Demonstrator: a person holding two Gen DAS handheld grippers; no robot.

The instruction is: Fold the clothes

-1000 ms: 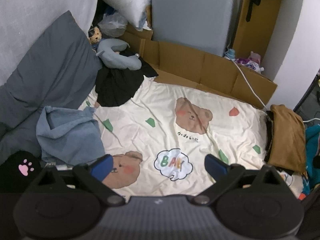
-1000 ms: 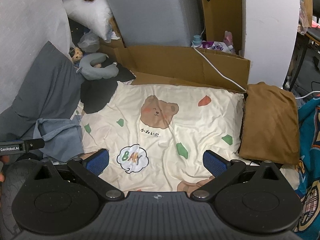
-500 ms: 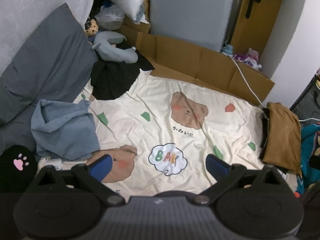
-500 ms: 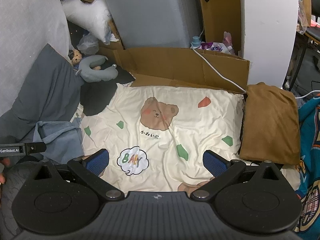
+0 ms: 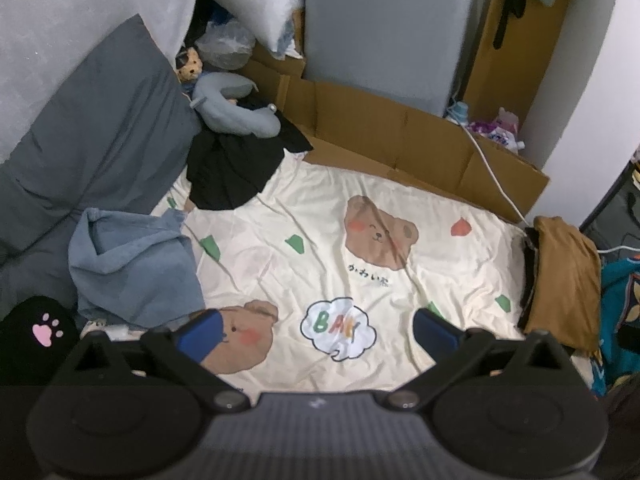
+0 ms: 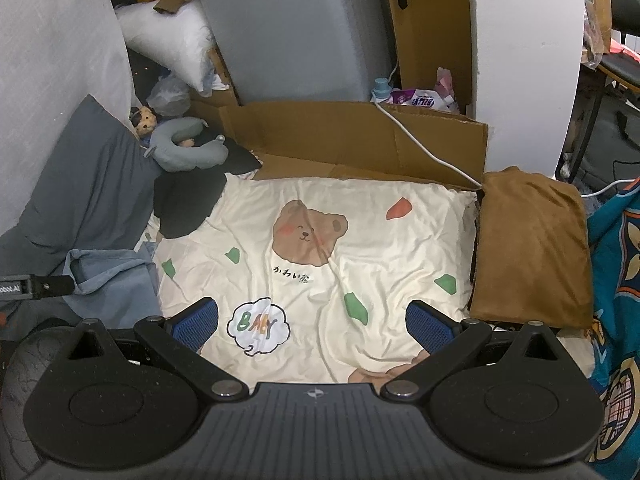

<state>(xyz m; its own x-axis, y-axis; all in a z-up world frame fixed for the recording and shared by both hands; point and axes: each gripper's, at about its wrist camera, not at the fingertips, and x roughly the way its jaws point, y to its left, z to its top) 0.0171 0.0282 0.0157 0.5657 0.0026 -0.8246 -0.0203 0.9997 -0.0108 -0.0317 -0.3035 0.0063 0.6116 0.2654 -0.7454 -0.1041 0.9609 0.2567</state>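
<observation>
Crumpled blue cotton garment (image 5: 132, 264), soft and limp, heaped at the bed's left edge: take it by a hem corner, your left gripper (image 5: 316, 330) and right gripper (image 6: 312, 320) both spread, empty.

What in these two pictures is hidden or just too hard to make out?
- Left wrist view: the black garment partly lies under the grey neck pillow, so its type is unclear.
- Right wrist view: whatever lies under the folded brown garment; only a dark edge shows.
- Both views: the bear-print sheet's near edge, hidden behind the open left gripper and right gripper.
</observation>
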